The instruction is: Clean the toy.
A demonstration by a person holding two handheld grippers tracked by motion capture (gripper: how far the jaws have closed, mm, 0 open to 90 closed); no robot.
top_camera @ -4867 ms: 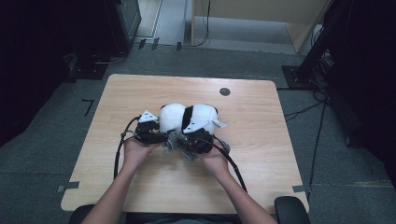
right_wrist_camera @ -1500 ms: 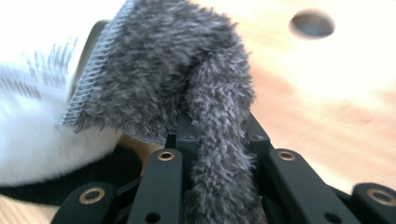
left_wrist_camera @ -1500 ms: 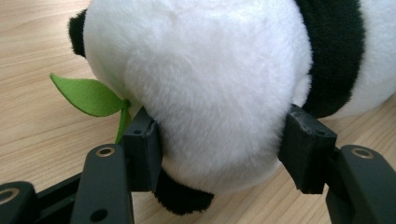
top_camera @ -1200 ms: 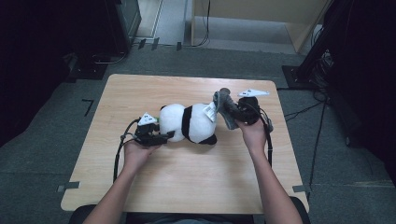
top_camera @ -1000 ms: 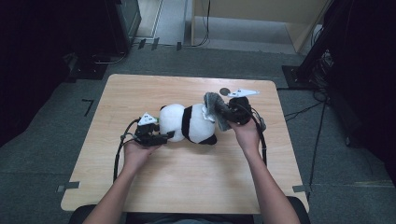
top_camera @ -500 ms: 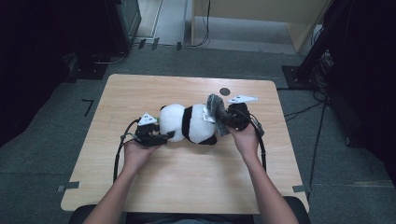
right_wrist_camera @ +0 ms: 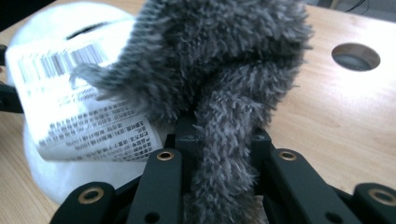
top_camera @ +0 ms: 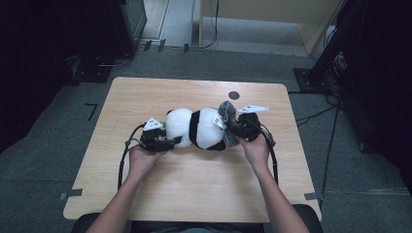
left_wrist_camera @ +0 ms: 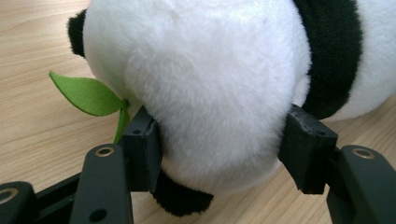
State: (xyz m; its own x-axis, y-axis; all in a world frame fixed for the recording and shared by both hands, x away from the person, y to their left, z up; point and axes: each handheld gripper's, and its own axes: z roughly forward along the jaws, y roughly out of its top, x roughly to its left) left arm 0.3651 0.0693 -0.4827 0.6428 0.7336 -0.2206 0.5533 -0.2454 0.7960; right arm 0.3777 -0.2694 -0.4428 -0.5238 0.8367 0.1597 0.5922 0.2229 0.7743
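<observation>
A wooden table [top_camera: 194,194] with a round hole [top_camera: 234,95] stands on grey carpet [top_camera: 48,160].

Both forearms are bare, with no sleeves in sight. The left gripper [top_camera: 160,141] is black, topped by a pale grey three-cornered plate with small dark marks, and a black cable loops from it on the left. The right gripper [top_camera: 238,127] is black too, with the same plate at its far side and a black cable curving near the right wrist. The jaw links are flat black bars fixed with brass-coloured rivets; the left gripper's pads [left_wrist_camera: 306,154] are blocky, matte black.
</observation>
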